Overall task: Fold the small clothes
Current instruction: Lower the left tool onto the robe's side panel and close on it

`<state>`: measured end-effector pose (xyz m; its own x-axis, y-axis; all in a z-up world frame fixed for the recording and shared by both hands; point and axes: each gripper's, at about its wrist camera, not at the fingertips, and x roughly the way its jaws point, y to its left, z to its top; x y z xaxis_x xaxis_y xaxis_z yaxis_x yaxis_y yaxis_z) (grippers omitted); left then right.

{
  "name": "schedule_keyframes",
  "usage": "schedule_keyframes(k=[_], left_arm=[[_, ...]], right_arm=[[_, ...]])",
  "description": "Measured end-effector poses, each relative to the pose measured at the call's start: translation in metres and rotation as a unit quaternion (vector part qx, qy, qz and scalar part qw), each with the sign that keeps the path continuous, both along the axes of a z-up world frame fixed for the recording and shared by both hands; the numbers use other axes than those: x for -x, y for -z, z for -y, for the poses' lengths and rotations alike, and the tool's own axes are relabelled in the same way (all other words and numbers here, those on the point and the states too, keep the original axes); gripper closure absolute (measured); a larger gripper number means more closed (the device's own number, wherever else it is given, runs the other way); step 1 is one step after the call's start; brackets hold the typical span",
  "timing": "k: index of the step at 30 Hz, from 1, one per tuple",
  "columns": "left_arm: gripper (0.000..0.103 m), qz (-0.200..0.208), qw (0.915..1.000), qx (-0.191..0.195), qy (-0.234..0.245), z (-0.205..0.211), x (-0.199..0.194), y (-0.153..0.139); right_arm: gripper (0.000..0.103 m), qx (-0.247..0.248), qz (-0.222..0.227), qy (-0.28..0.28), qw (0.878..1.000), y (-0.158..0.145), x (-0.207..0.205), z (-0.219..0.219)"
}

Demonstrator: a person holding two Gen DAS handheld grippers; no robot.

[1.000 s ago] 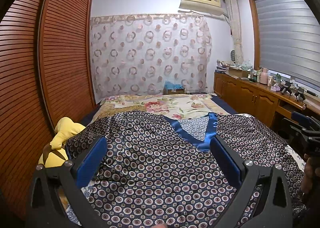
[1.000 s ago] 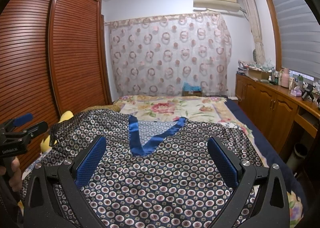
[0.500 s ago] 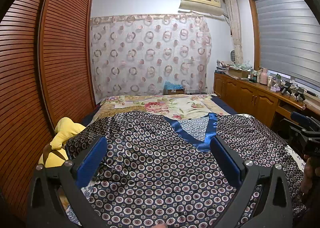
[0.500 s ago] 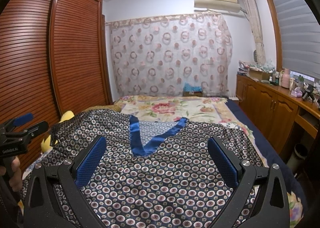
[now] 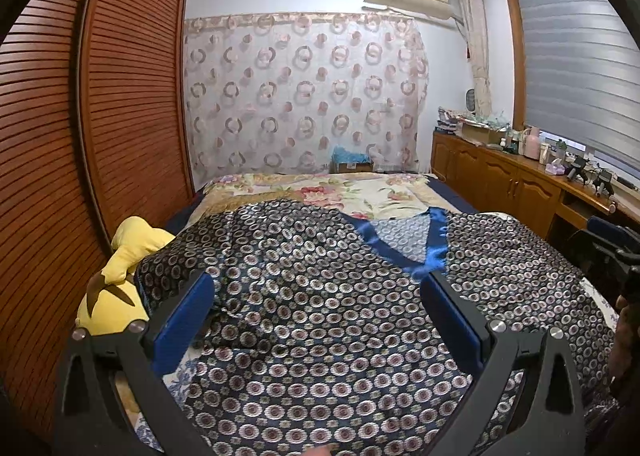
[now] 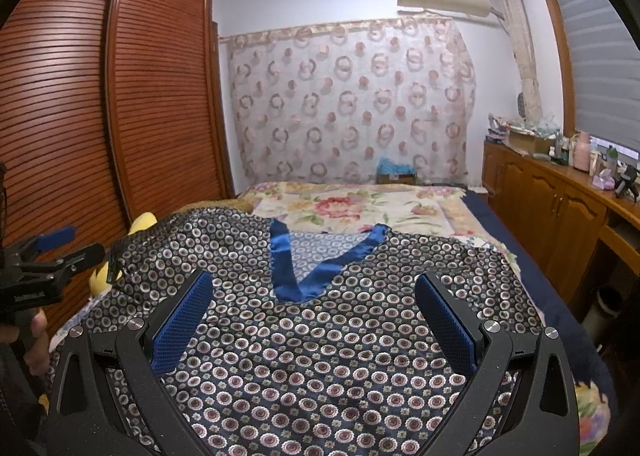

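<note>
A dark navy top with a ring-and-flower print and a bright blue V-neck band (image 5: 404, 252) lies spread flat on the bed, neckline towards the far end; it also shows in the right wrist view (image 6: 320, 320). My left gripper (image 5: 318, 296) is open and empty, hovering over the garment's left half. My right gripper (image 6: 314, 292) is open and empty, hovering over the middle below the V-neck (image 6: 296, 276). The left gripper shows at the left edge of the right wrist view (image 6: 52, 260); the right gripper shows at the right edge of the left wrist view (image 5: 612, 248).
The bed has a floral cover (image 6: 360, 208). A yellow plush toy (image 5: 120, 276) lies at the bed's left edge by the slatted wooden wardrobe (image 5: 120, 96). A wooden cabinet with clutter (image 6: 560, 196) runs along the right. A patterned curtain (image 5: 304, 96) hangs behind.
</note>
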<state>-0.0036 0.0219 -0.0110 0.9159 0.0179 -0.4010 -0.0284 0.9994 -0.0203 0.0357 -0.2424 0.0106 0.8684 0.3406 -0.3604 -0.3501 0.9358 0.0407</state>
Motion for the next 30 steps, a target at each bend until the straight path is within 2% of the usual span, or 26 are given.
schedule_keyframes(k=[13, 21, 28, 30], left_arm=[[0.000, -0.015, 0.9999, 0.008, 0.002, -0.059, -0.009, 0.015], [0.000, -0.053, 0.9986, 0.002, 0.002, -0.099, -0.025, 0.036], [0.006, -0.094, 0.9954, -0.009, -0.015, -0.133, -0.050, 0.055], [0.010, -0.112, 0.9935, -0.002, -0.018, -0.143, -0.060, 0.062]], right_arm=[[0.000, 0.023, -0.005, -0.045, 0.999, 0.010, -0.016, -0.039], [0.000, 0.037, -0.020, -0.074, 0.996, 0.018, -0.032, -0.063], [0.000, 0.060, -0.035, -0.099, 0.993, 0.026, -0.042, -0.087], [0.000, 0.066, -0.037, -0.106, 0.992, 0.029, -0.042, -0.092]])
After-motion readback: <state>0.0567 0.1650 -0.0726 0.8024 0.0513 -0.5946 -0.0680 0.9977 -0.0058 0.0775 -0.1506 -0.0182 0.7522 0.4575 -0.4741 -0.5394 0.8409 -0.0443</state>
